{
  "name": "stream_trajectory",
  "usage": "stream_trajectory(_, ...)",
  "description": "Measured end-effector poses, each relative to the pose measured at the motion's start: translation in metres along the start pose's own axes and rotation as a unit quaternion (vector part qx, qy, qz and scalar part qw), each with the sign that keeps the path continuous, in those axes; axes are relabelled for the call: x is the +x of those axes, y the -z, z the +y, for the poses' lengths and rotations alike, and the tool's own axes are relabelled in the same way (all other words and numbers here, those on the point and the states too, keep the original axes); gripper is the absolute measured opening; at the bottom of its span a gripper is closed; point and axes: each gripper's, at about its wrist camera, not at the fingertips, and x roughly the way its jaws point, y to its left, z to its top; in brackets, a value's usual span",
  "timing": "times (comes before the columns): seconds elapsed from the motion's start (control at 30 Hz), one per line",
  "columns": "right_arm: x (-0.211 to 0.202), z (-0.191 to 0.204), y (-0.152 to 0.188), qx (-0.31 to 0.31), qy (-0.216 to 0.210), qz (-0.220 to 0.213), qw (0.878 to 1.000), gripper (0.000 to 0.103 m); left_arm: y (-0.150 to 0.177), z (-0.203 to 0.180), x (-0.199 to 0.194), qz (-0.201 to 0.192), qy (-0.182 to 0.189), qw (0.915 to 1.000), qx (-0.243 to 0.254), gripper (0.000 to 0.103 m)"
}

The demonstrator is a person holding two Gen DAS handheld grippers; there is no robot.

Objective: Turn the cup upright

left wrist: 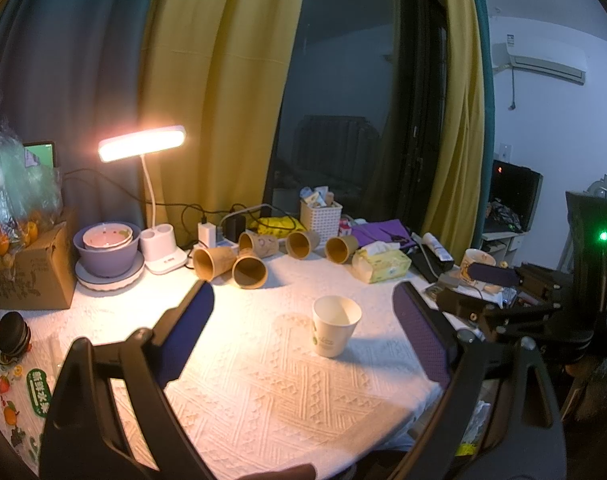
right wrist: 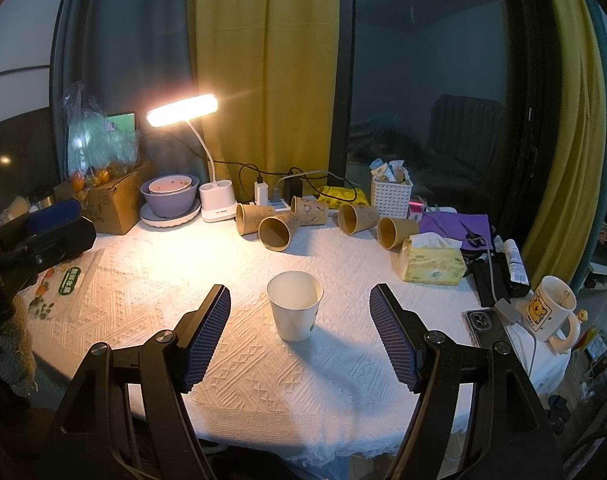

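A white paper cup (left wrist: pixel 335 330) stands upright, mouth up, on the white tablecloth (left wrist: pixel 263 380). It also shows in the right wrist view (right wrist: pixel 294 305). My left gripper (left wrist: pixel 303 300) is open and empty, with the cup ahead of it and to the right of centre, apart from both pads. My right gripper (right wrist: pixel 299 300) is open and empty, its jaws wide on either side of the cup without touching it. The right gripper's body shows at the right edge of the left wrist view (left wrist: pixel 503 312).
Several brown paper cups (right wrist: pixel 277 232) lie on their sides at the back of the table. A lit desk lamp (right wrist: pixel 182 109), stacked bowls (right wrist: pixel 169 198), a cardboard box (right wrist: pixel 115 206), a tissue pack (right wrist: pixel 431 262), a white basket (right wrist: pixel 391 196), a phone (right wrist: pixel 481 322) and a bear mug (right wrist: pixel 549 312) ring the table.
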Motion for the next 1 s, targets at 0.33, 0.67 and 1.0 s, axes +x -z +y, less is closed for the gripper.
stream_trajectory(0.33, 0.000, 0.000, 0.000, 0.000, 0.000, 0.000, 1.000, 0.075, 0.000, 0.000, 0.000, 0.000, -0.001, 1.0000, -0.001, 0.092)
stream_trajectory(0.67, 0.000, 0.000, 0.000, 0.000, 0.000, 0.001, 1.000, 0.075, 0.000, 0.000, 0.001, 0.001, 0.000, 1.0000, -0.001, 0.092)
stream_trajectory(1.0, 0.002, 0.003, 0.002, -0.013, -0.003, 0.001, 1.000, 0.075, 0.012, -0.004, 0.004, 0.010, 0.022, 0.9997, -0.005, 0.092)
